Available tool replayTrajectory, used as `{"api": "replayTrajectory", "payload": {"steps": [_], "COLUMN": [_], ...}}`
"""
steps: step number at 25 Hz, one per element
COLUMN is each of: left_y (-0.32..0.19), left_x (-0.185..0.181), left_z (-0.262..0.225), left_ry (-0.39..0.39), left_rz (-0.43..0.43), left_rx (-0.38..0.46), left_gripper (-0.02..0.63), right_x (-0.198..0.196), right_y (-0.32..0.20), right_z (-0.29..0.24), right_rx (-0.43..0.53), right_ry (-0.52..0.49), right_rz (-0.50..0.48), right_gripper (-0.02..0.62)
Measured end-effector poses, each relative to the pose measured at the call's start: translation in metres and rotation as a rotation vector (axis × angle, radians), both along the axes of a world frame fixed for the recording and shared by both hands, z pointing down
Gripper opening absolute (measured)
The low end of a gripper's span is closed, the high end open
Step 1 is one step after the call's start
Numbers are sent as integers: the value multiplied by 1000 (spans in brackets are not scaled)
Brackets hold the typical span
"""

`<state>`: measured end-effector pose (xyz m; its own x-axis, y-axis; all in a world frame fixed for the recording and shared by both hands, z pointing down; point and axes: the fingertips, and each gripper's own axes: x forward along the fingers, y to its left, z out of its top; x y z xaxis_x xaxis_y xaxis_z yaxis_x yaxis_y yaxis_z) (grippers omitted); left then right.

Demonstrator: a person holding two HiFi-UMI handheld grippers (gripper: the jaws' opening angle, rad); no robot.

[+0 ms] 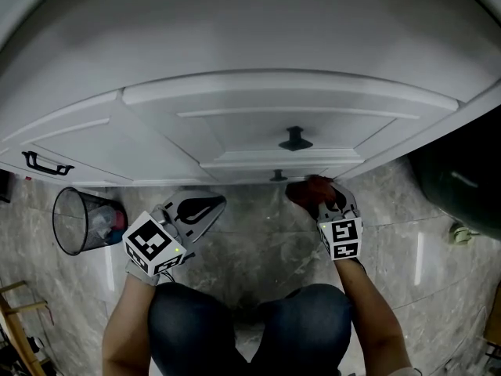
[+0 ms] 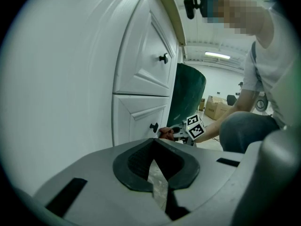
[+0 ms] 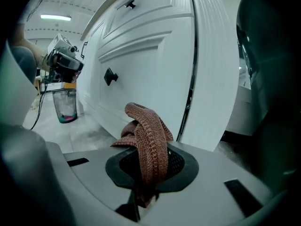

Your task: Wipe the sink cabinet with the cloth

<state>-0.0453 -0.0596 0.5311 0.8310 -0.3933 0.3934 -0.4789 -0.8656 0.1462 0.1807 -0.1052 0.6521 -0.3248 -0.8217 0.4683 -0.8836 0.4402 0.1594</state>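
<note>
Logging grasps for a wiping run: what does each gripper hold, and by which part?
The right gripper pinches the brown knitted cloth by a bunched fold, most of it sticking out past the fingers. The left gripper holds nothing.

Head view looks steeply down — both low gripper views share the cabinet (image 1: 235,124).

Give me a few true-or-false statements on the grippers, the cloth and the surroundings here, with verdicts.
1. The right gripper is clamped on a reddish-brown knitted cloth. True.
2. The left gripper holds a second cloth. False: nothing is between its jaws.
3. A mesh wastebasket stands on the floor at the person's left. True.
4. The knobs on the white sink cabinet are white. False: the knob is dark.
</note>
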Motion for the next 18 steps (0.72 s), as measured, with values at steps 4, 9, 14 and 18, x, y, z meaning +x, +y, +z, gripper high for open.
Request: {"api": "replayTrajectory", "payload": {"steps": [4,9,14,18], "left_y": [-1,2,6,9], "left_x": [-4,-4,-11,-15], "left_z": [0,1,-1,-1], "left_ry": [9,-13,-13,-15], "left_rz": [-17,2,3,8], "left_rx": [-7,-1,2,1], "left_gripper": [11,11,9,11], "right_x": [-2,-10,-11,-14], "right_y": [-1,-1,-2,-1], "right_z": [0,-2,-1,0], "right_rx": [-29,-74,-108,-118], "right_ry": [-12,-33,-38,-57], "right_rz": [2,-15,-5,14], "right_gripper": [58,58,58,58]}}
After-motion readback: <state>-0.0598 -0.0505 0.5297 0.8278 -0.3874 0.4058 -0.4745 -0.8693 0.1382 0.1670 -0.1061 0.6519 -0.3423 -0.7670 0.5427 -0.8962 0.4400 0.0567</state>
